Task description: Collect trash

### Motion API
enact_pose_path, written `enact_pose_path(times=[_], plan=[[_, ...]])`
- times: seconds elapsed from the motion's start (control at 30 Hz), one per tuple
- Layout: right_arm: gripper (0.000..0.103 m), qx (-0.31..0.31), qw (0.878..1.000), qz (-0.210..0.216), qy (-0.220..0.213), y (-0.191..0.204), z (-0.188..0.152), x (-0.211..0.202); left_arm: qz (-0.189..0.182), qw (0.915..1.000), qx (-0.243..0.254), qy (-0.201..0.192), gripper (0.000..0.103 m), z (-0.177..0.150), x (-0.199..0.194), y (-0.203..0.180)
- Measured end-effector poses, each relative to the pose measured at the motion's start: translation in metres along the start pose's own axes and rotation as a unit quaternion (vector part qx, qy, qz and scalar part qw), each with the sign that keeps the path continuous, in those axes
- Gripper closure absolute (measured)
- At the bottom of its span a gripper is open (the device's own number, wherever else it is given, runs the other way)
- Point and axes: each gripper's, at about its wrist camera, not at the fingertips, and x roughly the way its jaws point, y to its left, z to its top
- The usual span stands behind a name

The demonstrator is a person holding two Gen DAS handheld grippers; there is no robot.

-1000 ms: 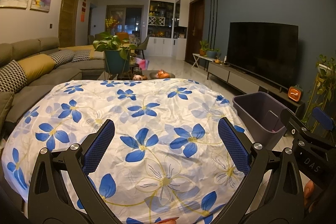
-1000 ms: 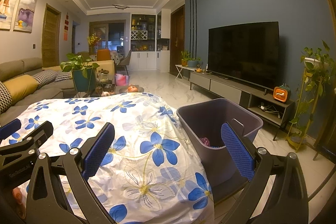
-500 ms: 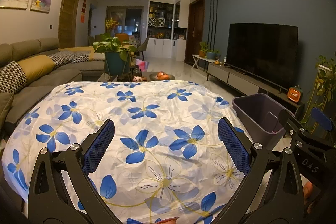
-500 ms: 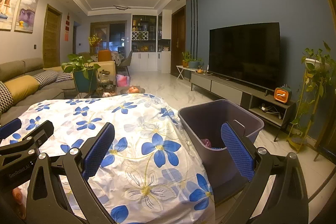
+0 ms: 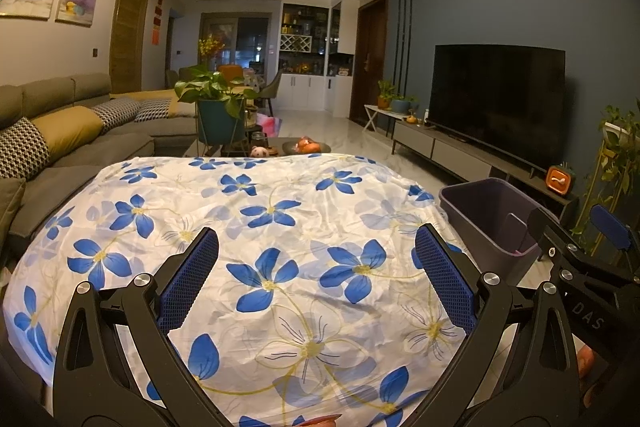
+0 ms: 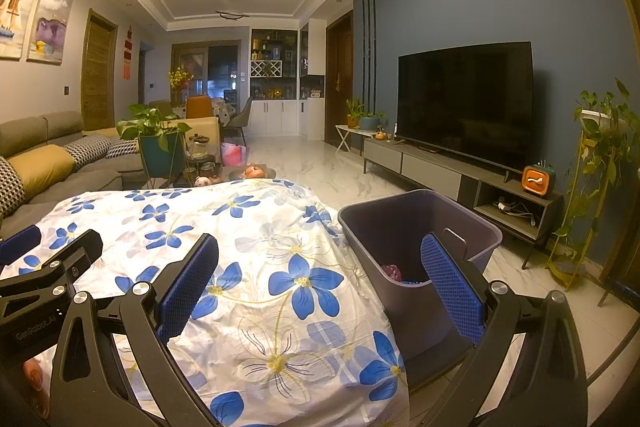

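A dark purple bin stands on the floor at the right edge of a table covered in a white cloth with blue flowers. A pinkish crumpled item lies inside the bin. The bin also shows in the left wrist view. My left gripper is open and empty above the cloth. My right gripper is open and empty, over the table's right edge beside the bin. No loose trash shows on the cloth.
A grey sofa with cushions runs along the left. A potted plant and a low table with small items stand behind the cloth. A TV on a low cabinet lines the right wall. A plant stand is at far right.
Both views have tilted up a little, so the table and bin sit slightly lower in frame. Both grippers stay open and empty.
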Motion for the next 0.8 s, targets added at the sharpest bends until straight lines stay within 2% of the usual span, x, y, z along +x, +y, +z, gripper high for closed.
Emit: enact_pose_path(times=[0.8], plan=[[0.005,0.001,1.0,0.0,-0.001,-0.0014,-0.001,-0.0004,-0.001,1.0,0.0,0.0,0.006,-0.0005,0.0003,-0.0017]])
